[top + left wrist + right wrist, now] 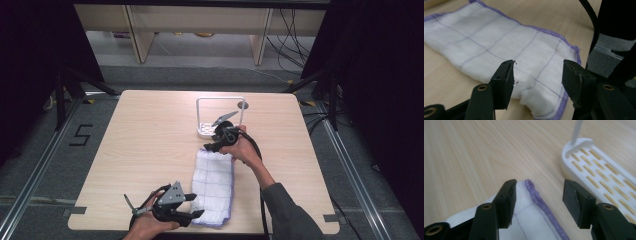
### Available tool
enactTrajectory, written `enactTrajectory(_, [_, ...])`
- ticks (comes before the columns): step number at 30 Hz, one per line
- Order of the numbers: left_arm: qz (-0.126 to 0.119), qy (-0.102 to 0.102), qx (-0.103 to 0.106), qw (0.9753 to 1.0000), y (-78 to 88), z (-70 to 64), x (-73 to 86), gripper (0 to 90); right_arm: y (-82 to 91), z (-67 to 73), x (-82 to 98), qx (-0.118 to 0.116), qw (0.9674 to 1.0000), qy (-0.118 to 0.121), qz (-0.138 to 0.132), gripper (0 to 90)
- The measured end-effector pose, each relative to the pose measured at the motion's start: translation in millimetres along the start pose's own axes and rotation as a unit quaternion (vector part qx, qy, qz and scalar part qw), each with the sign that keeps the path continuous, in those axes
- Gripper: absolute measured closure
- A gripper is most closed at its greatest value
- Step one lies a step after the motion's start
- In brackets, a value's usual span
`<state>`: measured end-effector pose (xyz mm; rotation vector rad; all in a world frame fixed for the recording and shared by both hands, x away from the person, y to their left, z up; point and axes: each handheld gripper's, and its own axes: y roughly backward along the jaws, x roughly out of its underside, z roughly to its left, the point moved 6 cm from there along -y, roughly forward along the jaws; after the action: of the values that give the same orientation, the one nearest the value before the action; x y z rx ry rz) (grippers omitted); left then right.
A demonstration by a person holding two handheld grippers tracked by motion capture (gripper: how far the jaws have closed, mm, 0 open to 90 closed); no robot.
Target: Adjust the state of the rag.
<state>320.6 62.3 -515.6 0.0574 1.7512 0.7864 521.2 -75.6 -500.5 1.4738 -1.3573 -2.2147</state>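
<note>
A folded white cloth [214,186] with thin purple lines and a purple hem lies lengthwise on the wooden table [150,135]. My left gripper [194,214] stands open at the cloth's near end; in the left gripper view the cloth [506,50] lies between and beyond the jaws, its near corner [544,105] slightly raised. My right gripper [209,147] is open at the cloth's far end. In the right gripper view the purple hem [539,202] of that far edge lies between the jaws. Nothing is gripped.
A white rack [220,116] with a slotted base [599,172] and a thin wire frame stands just beyond the cloth, close to my right gripper. A small round hole [243,105] is in the table behind it. Black cables trail from both grippers.
</note>
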Motion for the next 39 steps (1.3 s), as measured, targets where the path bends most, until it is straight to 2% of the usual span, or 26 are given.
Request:
enactTrajectory(2, [0.000, 0.002, -0.018, 0.9998, 5.2, 12.1, -6.0, 40.4, 16.7, -3.7, 6.3, 0.007, 0.9997, -0.022, -0.005, 42.8])
enactTrajectory(4, [-0.007, 0.012, -0.036, 0.9993, 6.4, 27.8, -11.5, 40.2, 28.4, -10.6, 15.0, 0.022, 0.9991, -0.034, -0.014, 41.7])
enactTrajectory(5, [-0.010, 0.019, -0.048, 0.9986, 6.1, 37.7, -14.0, 39.9, 31.1, -13.5, 19.4, 0.026, 0.9985, -0.040, -0.027, 41.0])
enactTrajectory(6, [-0.001, 0.023, -0.059, 0.9980, 5.6, 51.1, -15.9, 39.7, 35.8, -17.2, 26.2, 0.034, 0.9985, -0.040, -0.020, 40.3])
enactTrajectory(7, [-0.003, 0.022, -0.066, 0.9976, 3.6, 59.4, -16.9, 39.6, 39.4, -21.5, 34.1, 0.047, 0.9972, -0.055, -0.018, 39.4])
enactTrajectory(9, [0.005, 0.038, -0.078, 0.9962, -2.1, 80.1, -17.2, 39.3, 40.0, -24.2, 44.5, 0.052, 0.9959, -0.070, -0.022, 39.0])
enactTrajectory(10, [0.008, 0.043, -0.086, 0.9953, -5.9, 90.6, -16.3, 38.8, 39.9, -25.5, 51.1, 0.056, 0.9957, -0.070, -0.021, 39.0])
enactTrajectory(11, [0.005, 0.059, -0.090, 0.9942, -9.2, 100.1, -15.7, 38.9, 38.5, -27.5, 57.4, 0.061, 0.9958, -0.067, -0.014, 38.2])
enactTrajectory(12, [0.010, 0.066, -0.093, 0.9934, -11.9, 109.7, -14.0, 39.1, 38.4, -27.2, 63.5, 0.057, 0.9962, -0.066, 0.003, 38.0])
enactTrajectory(14, [0.024, 0.072, -0.103, 0.9918, -18.0, 127.0, -11.9, 39.2, 36.8, -32.0, 69.9, 0.064, 0.9956, -0.068, -0.002, 37.9])
enactTrajectory(16, [0.020, 0.081, -0.115, 0.9899, -22.8, 137.8, -13.6, 39.1, 38.0, -34.5, 72.2, 0.061, 0.9947, -0.083, 0.006, 36.6])
enactTrajectory(17, [0.012, 0.091, -0.119, 0.9887, -25.3, 142.4, -15.7, 38.7, 36.8, -37.4, 72.8, 0.070, 0.9940, -0.083, 0.005, 36.2])
enactTrajectory(19, [0.012, 0.099, -0.122, 0.9874, -29.7, 149.0, -20.4, 36.4, 35.8, -37.0, 72.0, 0.066, 0.9937, -0.090, 0.005, 36.3])
enactTrajectory(20, [0.015, 0.094, -0.126, 0.9875, -31.2, 152.4, -22.8, 35.8, 34.2, -37.9, 72.2, 0.070, 0.9940, -0.084, 0.006, 36.3])
enactTrajectory(21, [0.010, 0.099, -0.122, 0.9875, -34.1, 154.6, -26.0, 35.7, 32.0, -37.4, 71.3, 0.070, 0.9935, -0.090, 0.000, 36.5])
enactTrajectory(22, [0.006, 0.102, -0.123, 0.9870, -37.6, 156.6, -29.4, 35.5, 31.8, -38.1, 71.6, 0.072, 0.9941, -0.081, 0.007, 36.5])
enactTrajectory(23, [0.009, 0.099, -0.120, 0.9877, -40.3, 158.7, -31.7, 35.3, 31.1, -37.3, 71.0, 0.070, 0.9937, -0.087, 0.008, 36.5])
enactTrajectory(24, [0.008, 0.104, -0.113, 0.9881, -45.4, 159.7, -35.0, 35.3, 28.5, -38.0, 70.7, 0.071, 0.9938, -0.084, 0.006, 36.5])
enactTrajectory(25, [0.011, 0.104, -0.112, 0.9882, -48.4, 159.6, -36.7, 35.0, 27.5, -36.2, 70.9, 0.072, 0.9926, -0.097, 0.014, 36.4])
enactTrajectory(26, [0.017, 0.100, -0.107, 0.9892, -52.4, 159.3, -38.4, 34.7, 23.9, -38.0, 70.4, 0.074, 0.9937, -0.084, 0.003, 36.4])
enactTrajectory(28, [0.027, 0.095, -0.100, 0.9901, -62.4, 157.8, -40.5, 34.6, 22.8, -36.4, 70.5, 0.073, 0.9933, -0.087, 0.017, 36.4])
enactTrajectory(29, [0.039, 0.083, -0.101, 0.9907, -65.4, 158.9, -40.1, 34.4, 21.5, -36.7, 70.8, 0.076, 0.9930, -0.088, 0.021, 36.4])
enactTrajectory(31, [0.046, 0.078, -0.098, 0.9911, -72.0, 159.7, -40.1, 34.4, 19.5, -37.6, 70.4, 0.076, 0.9931, -0.088, 0.017, 36.4])
enactTrajectory(36, [0.060, 0.080, -0.091, 0.9908, -82.3, 163.6, -35.6, 34.4, 16.0, -38.7, 70.5, 0.079, 0.9928, -0.087, 0.021, 37.1])
enactTrajectory(38, [0.065, 0.078, -0.101, 0.9897, -85.5, 166.4, -34.5, 34.6, 12.9, -38.4, 69.7, 0.082, 0.9924, -0.089, 0.019, 37.2])
enactTrajectory(39, [0.065, 0.076, -0.100, 0.9900, -86.6, 166.4, -34.5, 34.7, 11.5, -37.5, 69.8, 0.078, 0.9928, -0.089, 0.022, 37.2])
